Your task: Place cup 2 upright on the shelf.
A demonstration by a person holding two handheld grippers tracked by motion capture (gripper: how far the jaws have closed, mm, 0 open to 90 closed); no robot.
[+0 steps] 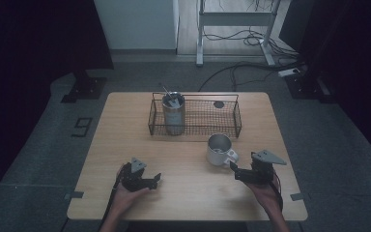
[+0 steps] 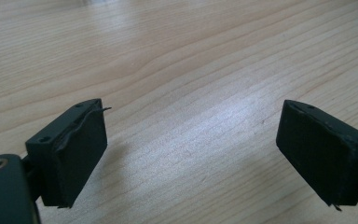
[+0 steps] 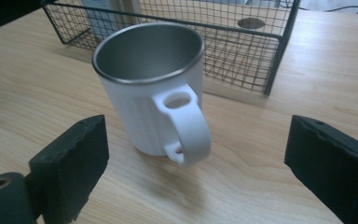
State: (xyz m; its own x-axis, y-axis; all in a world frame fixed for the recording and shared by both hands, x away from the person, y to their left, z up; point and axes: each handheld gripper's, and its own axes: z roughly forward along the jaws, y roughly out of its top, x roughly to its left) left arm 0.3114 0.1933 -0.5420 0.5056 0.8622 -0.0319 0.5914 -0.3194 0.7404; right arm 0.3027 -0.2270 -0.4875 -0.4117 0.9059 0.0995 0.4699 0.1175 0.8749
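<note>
White mug (image 3: pixel 154 98) upright on worktop (image 1: pixel 125 145), handle toward right gripper (image 3: pixel 196 154), released, nothing between. Wire basket (image 1: pixel 195 116) just behind, holding steel tumbler (image 1: pixel 173 113). Left gripper (image 2: pixel 191 154) released, well apart.

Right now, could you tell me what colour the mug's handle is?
White; the mug's handle shows best in the right gripper view.

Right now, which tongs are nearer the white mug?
The right tongs: they sit open just beside the mug, facing its handle, not touching. The left tongs rest open on bare table, well off to the mug's left.
</note>
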